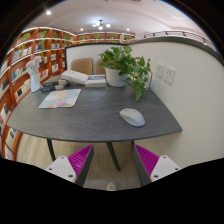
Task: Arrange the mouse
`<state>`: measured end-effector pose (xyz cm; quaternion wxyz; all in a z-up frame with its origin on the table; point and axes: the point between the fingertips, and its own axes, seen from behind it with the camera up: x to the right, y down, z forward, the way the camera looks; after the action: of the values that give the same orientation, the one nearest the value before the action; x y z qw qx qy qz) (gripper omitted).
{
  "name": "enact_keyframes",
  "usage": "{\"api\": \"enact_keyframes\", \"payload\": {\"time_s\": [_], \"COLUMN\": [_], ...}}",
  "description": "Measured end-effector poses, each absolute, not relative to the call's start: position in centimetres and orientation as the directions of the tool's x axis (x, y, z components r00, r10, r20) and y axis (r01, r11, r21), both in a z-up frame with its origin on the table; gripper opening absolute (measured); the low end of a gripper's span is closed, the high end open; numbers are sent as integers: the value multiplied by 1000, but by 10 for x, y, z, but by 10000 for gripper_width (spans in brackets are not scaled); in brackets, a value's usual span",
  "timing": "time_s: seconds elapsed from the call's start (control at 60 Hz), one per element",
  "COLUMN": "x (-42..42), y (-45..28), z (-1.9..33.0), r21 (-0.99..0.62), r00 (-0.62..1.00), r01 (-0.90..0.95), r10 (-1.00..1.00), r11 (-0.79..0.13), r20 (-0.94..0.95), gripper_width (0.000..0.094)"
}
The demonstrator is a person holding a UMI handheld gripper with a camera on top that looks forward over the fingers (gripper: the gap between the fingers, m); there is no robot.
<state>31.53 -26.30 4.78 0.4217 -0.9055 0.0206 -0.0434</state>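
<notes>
Mouse (132,117) lies on the dark grey table (95,120), a little right of the centre of the frame, near the right front edge of the table and well beyond your fingers. Your gripper (110,163) hangs in front of the table, at the bottom of the frame, with the jaws wide open and nothing between the pink pads (79,160). The mouse pad (60,98) is at the left of the frame, well apart from the mouse, and I judge it is where the mouse should go, though the task sentence does not say it. For this step, bring the gripper forward and a little to the right, so the mouse comes to the middle between the two fingers. Keep the jaws open until both pads stand beside the flanks of the mouse, then close gently; its shell looks smooth and rounded, so a grip too high may slip. The potted plant (127,68) stands behind the mouse, in the upper middle of the frame; keep low so you do not brush its leaves. The books (82,77) and the spray bottle (35,72) at upper left are far from your path.
</notes>
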Motion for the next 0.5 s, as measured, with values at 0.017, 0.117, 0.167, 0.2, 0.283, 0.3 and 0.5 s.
{"api": "enact_keyframes", "payload": {"time_s": [0.017, 0.117, 0.167, 0.2, 0.283, 0.3, 0.5], "x": [321, 357, 372, 381, 399, 403, 425], "y": [-260, -238, -224, -213, -187, -182, -125], "z": [45, 33, 30, 27, 20, 18, 5], "r21": [-764, -755, -757, -757, -753, -752, -738], "r00": [995, 992, 990, 990, 990, 991, 995], "r01": [-4, -7, -6, -6, -8, -7, 8], "r10": [-79, -101, -109, -111, -109, -107, -65], "r11": [-645, -656, -654, -653, -658, -659, -675], "r20": [61, 79, 87, 88, 84, 86, 70], "gripper_width": [796, 792, 788, 789, 788, 789, 792]}}
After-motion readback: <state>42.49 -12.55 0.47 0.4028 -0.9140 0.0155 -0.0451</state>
